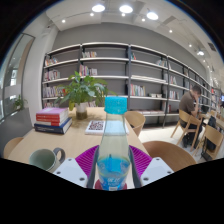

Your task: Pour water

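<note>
A clear plastic water bottle [113,150] with a blue cap [116,104] stands upright between my fingers, its blue-tinted base right at the pads. My gripper [113,166] is shut on the bottle, and the magenta pads [86,157] press on it from both sides. A pale green mug [43,158] sits on the wooden table [80,138] to the left of the fingers, close by. The bottle hides the table right ahead of it.
A stack of books [52,121] and a potted plant [84,90] stand at the table's far left. An open booklet [95,126] lies beyond the bottle. Wooden chairs [135,120] ring the table. Bookshelves [120,72] line the back wall. A person [190,103] sits at the right.
</note>
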Tool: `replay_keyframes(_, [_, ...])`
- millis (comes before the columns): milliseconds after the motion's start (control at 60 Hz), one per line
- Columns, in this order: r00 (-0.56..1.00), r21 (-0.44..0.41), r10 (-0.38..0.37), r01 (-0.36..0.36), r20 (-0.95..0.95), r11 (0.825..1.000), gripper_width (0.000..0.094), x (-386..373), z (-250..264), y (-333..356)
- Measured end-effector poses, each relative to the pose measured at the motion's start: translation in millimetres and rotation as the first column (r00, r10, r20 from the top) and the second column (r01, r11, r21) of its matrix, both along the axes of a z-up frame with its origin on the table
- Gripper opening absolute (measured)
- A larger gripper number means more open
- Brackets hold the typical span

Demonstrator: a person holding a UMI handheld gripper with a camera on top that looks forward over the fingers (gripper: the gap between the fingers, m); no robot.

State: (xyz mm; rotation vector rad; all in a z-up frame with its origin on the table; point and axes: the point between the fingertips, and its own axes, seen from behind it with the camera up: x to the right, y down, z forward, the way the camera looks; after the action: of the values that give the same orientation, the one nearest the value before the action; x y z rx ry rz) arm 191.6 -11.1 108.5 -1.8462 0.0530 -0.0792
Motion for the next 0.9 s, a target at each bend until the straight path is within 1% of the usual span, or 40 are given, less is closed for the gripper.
replay_keyframes(33, [1.000, -0.039, -0.004, 0.004, -0.009, 0.999, 0.0627, 1.4, -9.8, -0.3])
replay_keyframes(67, [1.000, -0.068, -0.014, 0.013, -0.022, 0.998, 0.0778, 1.8, -14.6, -5.8])
replay_keyframes(100, [0.999, -0.084, -0.018, 0.015, -0.029, 0.996, 0.0831, 1.0, -16.7, -12.5])
replay_keyframes(133, [0.999, -0.100, -0.021, 0.018, -0.033, 0.995, 0.0855, -1.2, -19.1, -22.8])
replay_keyframes(217, [0.999, -0.152, -0.039, 0.034, -0.030, 0.988, 0.0844, -4.9, -26.6, -53.9])
replay_keyframes(317, [0.999, -0.234, -0.045, 0.040, -0.016, 0.972, 0.0840, -21.9, -39.2, -94.2])
replay_keyframes(383, [0.999, -0.281, -0.039, 0.033, -0.017, 0.959, 0.0840, -39.6, -36.3, -123.8])
replay_keyframes(450, [0.999, -0.308, -0.022, 0.013, -0.027, 0.951, 0.0841, -65.4, -37.5, -140.3])
replay_keyframes(500, [0.999, -0.314, -0.009, -0.002, -0.032, 0.949, 0.0842, -84.0, -21.2, -155.4])
replay_keyframes(583, [0.999, -0.295, 0.003, -0.014, -0.040, 0.955, 0.0851, -115.8, 1.1, -163.3])
replay_keyframes(683, [0.997, -0.270, 0.030, -0.048, -0.069, 0.962, 0.0842, -150.4, 47.0, -172.6])
replay_keyframes(717, [0.997, -0.260, 0.035, -0.053, -0.075, 0.964, 0.0844, -161.4, 53.2, -169.9])
replay_keyframes(817, [0.995, -0.225, 0.061, -0.076, -0.073, 0.971, 0.0845, -184.3, 93.9, -172.7])
replay_keyframes(900, [0.995, -0.189, 0.077, -0.087, -0.063, 0.978, 0.0845, -197.8, 118.1, -171.7])
